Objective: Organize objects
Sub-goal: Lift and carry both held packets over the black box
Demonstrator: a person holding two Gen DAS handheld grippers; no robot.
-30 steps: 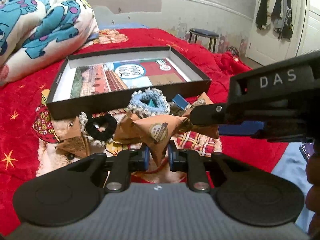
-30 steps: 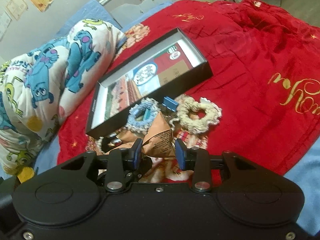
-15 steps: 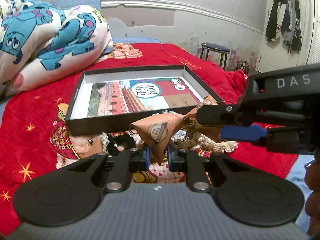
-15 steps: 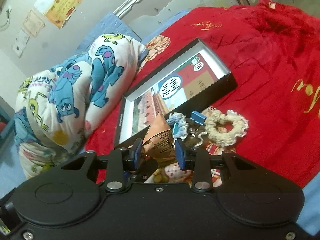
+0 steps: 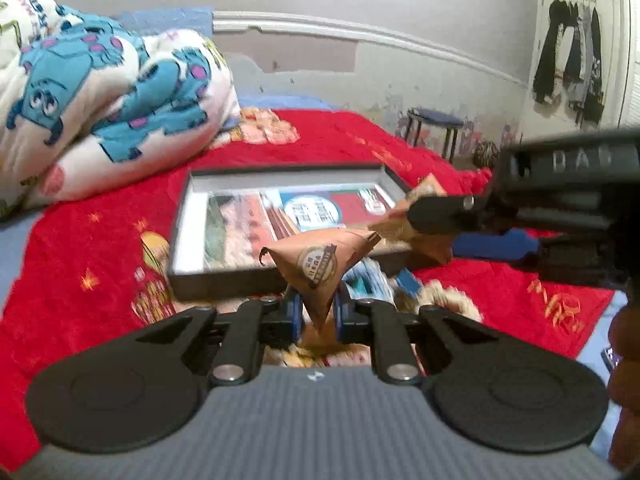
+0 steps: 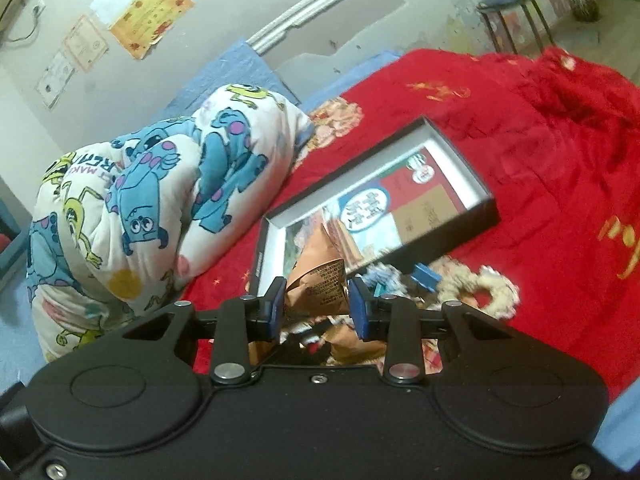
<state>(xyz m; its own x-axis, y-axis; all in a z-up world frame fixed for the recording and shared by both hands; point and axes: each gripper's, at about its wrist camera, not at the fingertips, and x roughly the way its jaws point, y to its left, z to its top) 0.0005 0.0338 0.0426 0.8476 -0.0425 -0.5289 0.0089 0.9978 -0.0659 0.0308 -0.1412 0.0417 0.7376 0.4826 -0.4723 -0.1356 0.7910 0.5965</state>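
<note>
My left gripper (image 5: 317, 312) is shut on a brown pyramid-shaped paper packet (image 5: 320, 260) with a round stamp, held in the air before the black shallow box (image 5: 224, 280). My right gripper (image 6: 317, 304) is shut on a second brown packet (image 6: 316, 280); in the left wrist view that gripper (image 5: 436, 224) reaches in from the right with its packet (image 5: 416, 216) by the box's near right corner. The box (image 6: 460, 224) lies open on the red blanket, a printed picture on its floor. On the blanket below lie a cream scrunchie (image 6: 480, 288), a light blue scrunchie (image 5: 368, 280) and a blue clip (image 6: 426, 276).
A rolled cartoon-print quilt (image 5: 100, 96) lies left of the box. The red blanket (image 6: 560, 152) spreads to the right. A stool (image 5: 434, 128) stands by the far wall, clothes (image 5: 572, 56) hang on a door. A hand (image 5: 624, 364) shows at the right edge.
Both grippers have risen with their packets off the pile on the blanket. The box and scrunchies now sit lower and farther in both views.
</note>
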